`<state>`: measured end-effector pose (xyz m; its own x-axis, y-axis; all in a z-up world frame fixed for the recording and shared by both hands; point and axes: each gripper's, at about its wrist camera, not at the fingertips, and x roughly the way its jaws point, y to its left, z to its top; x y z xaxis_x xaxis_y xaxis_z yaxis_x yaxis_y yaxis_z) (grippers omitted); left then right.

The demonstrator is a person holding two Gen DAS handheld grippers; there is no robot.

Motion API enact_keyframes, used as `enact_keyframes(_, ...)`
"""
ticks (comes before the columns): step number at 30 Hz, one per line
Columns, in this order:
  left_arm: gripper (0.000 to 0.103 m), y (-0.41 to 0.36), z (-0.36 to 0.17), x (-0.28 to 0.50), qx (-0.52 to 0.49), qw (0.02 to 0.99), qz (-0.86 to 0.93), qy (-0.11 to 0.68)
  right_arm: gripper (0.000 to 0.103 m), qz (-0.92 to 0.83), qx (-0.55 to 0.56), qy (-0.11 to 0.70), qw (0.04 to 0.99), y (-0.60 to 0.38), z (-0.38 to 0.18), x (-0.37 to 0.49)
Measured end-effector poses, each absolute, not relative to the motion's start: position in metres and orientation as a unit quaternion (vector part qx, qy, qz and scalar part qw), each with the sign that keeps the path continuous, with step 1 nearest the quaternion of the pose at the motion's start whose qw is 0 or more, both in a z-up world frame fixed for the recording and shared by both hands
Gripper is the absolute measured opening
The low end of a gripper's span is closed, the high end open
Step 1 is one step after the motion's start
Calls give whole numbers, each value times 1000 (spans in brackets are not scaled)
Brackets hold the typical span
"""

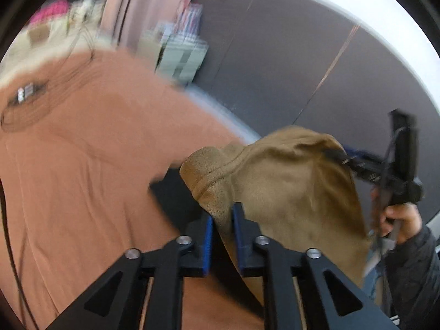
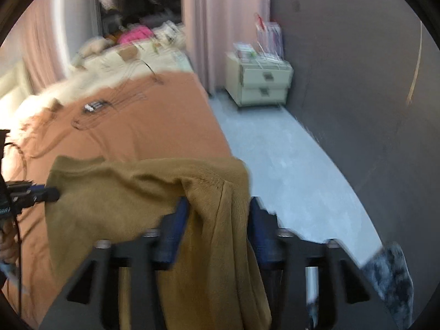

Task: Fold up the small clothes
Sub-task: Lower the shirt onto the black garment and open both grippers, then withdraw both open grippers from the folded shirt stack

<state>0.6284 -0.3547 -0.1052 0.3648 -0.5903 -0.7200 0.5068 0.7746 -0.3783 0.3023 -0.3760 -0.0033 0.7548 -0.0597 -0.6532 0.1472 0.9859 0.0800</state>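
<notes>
A small mustard-brown knit garment (image 1: 288,187) hangs in the air between both grippers, above a bed with an orange-brown sheet (image 1: 82,165). My left gripper (image 1: 222,220) is shut on one edge of the garment, with cloth between its blue pads. My right gripper (image 2: 220,214) holds a bunched part of the same garment (image 2: 123,206) between its pads, the jaws a hand's width apart around the thick fold. In the left wrist view the right gripper (image 1: 341,159) shows at the garment's far corner. In the right wrist view the left gripper (image 2: 52,194) shows at the left corner.
The orange-brown sheet (image 2: 154,126) covers the bed, with cables and a small device (image 2: 95,106) on it. Cream bedding and clutter lie beyond. A cream bedside drawer unit (image 2: 260,82) stands on the pale grey floor (image 2: 275,151) by a dark grey wall.
</notes>
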Motion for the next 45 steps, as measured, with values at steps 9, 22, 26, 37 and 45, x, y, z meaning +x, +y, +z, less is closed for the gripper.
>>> enact_keyframes(9, 42, -317, -134, 661, -120, 821, -294, 475, 49, -84, 79, 372, 921, -394, -1, 304)
enact_keyframes(22, 20, -362, -149, 684, -78, 816, -296, 491, 0, -91, 26, 467, 879, -417, -30, 364)
enact_keyframes(26, 20, -362, -159, 689, -88, 810, -287, 504, 0, -113, 48, 470, 874, -436, -38, 366)
enact_keyframes(37, 39, -352, -123, 662, -81, 820, -283, 490, 3, -103, 35, 454, 884, -441, -5, 312)
enact_keyframes(45, 39, -363, -106, 625, -57, 822, -300, 480, 3, -107, 44, 441, 890, -411, 9, 291)
